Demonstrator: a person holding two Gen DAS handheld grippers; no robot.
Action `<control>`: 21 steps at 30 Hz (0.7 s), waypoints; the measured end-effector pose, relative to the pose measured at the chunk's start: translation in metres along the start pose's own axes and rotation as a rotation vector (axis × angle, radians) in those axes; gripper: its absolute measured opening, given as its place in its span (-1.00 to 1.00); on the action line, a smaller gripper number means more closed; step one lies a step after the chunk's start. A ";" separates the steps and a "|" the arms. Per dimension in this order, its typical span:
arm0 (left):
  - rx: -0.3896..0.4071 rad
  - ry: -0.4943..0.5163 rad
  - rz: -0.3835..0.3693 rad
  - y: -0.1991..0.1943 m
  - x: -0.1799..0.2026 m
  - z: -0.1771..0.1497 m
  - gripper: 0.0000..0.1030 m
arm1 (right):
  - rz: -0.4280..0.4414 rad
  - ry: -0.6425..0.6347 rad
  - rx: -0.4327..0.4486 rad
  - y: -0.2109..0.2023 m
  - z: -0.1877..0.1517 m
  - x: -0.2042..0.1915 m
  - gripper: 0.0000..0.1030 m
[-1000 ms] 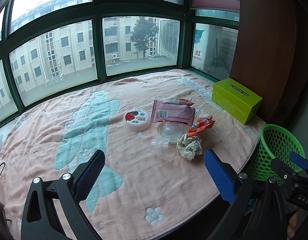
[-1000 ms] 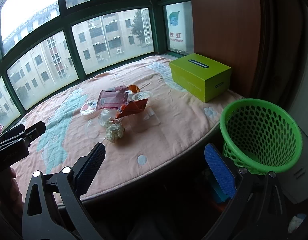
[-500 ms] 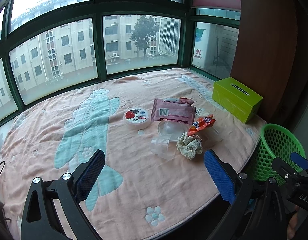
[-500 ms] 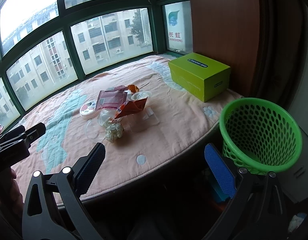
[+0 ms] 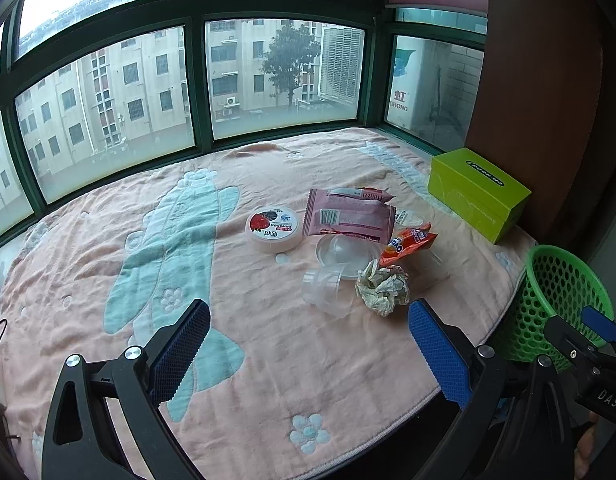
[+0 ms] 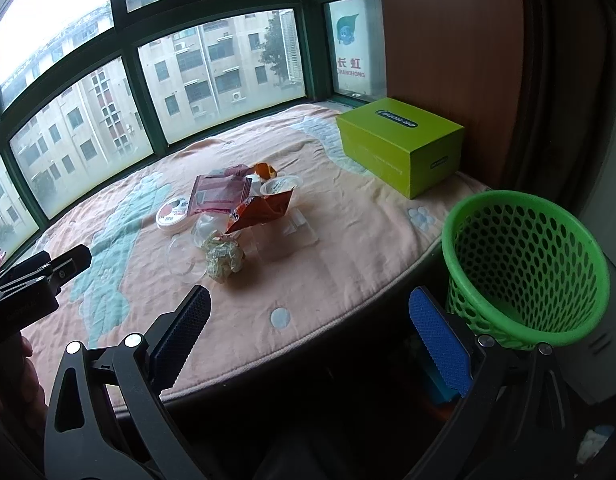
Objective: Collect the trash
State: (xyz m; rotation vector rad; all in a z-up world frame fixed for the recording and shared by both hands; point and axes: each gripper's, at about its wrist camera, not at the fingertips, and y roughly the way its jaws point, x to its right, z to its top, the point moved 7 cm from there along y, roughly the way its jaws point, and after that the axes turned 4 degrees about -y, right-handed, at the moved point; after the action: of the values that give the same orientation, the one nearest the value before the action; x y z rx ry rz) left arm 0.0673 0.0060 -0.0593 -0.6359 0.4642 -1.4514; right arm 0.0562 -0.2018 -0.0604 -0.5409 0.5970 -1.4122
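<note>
A pile of trash lies on the pink blanket (image 5: 268,340): a crumpled paper ball (image 5: 383,287) (image 6: 223,258), an orange snack wrapper (image 5: 407,242) (image 6: 264,208), a pink packet (image 5: 347,216) (image 6: 218,194), a round yogurt tub (image 5: 274,229) (image 6: 172,213) and clear plastic cups (image 5: 327,286). A green mesh basket (image 6: 523,264) (image 5: 559,300) stands off the platform's right edge. My left gripper (image 5: 308,354) is open and empty, short of the pile. My right gripper (image 6: 308,344) is open and empty at the platform's front edge, left of the basket.
A lime green box (image 5: 477,196) (image 6: 399,144) sits at the back right against a brown wooden panel (image 6: 451,40). Windows with green frames (image 5: 196,80) curve around the back. The left gripper's body shows at the left of the right wrist view (image 6: 36,276).
Almost nothing has moved. The left wrist view has drifted very slightly; both grippers stay open and empty.
</note>
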 end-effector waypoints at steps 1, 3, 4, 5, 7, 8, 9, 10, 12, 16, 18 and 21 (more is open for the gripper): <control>-0.003 0.000 0.000 0.001 0.000 0.000 0.86 | -0.001 0.000 -0.003 0.002 0.001 0.001 0.91; -0.008 0.000 0.001 0.004 0.000 0.001 0.86 | 0.000 0.001 -0.007 0.004 0.001 0.001 0.91; -0.012 0.001 0.002 0.006 0.000 0.001 0.87 | 0.001 0.001 -0.009 0.005 0.003 0.001 0.91; -0.015 0.001 0.003 0.008 0.001 0.001 0.87 | 0.001 0.001 -0.011 0.006 0.003 0.002 0.91; -0.021 -0.001 0.003 0.010 0.000 0.002 0.86 | 0.002 -0.001 -0.015 0.008 0.005 0.001 0.91; -0.025 -0.003 0.003 0.012 0.000 0.003 0.86 | 0.003 -0.003 -0.018 0.010 0.005 0.001 0.91; -0.028 -0.004 0.004 0.014 -0.001 0.003 0.86 | 0.004 -0.007 -0.020 0.012 0.006 0.000 0.91; -0.031 -0.004 0.006 0.016 -0.002 0.004 0.87 | 0.004 -0.009 -0.020 0.013 0.007 0.000 0.91; -0.035 -0.006 0.010 0.019 -0.004 0.006 0.86 | 0.006 -0.015 -0.026 0.017 0.010 -0.002 0.91; -0.039 -0.010 0.024 0.025 -0.010 0.012 0.86 | 0.008 -0.034 -0.034 0.027 0.015 -0.005 0.91; -0.044 -0.015 0.030 0.029 -0.014 0.014 0.86 | 0.014 -0.046 -0.041 0.033 0.016 -0.008 0.91; -0.058 -0.024 0.040 0.037 -0.020 0.016 0.86 | 0.015 -0.076 -0.056 0.043 0.018 -0.013 0.91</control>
State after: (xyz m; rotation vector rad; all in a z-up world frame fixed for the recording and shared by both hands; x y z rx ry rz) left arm 0.1040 0.0276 -0.0728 -0.6859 0.4993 -1.3951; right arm 0.0991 -0.1854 -0.0753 -0.6311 0.5798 -1.3579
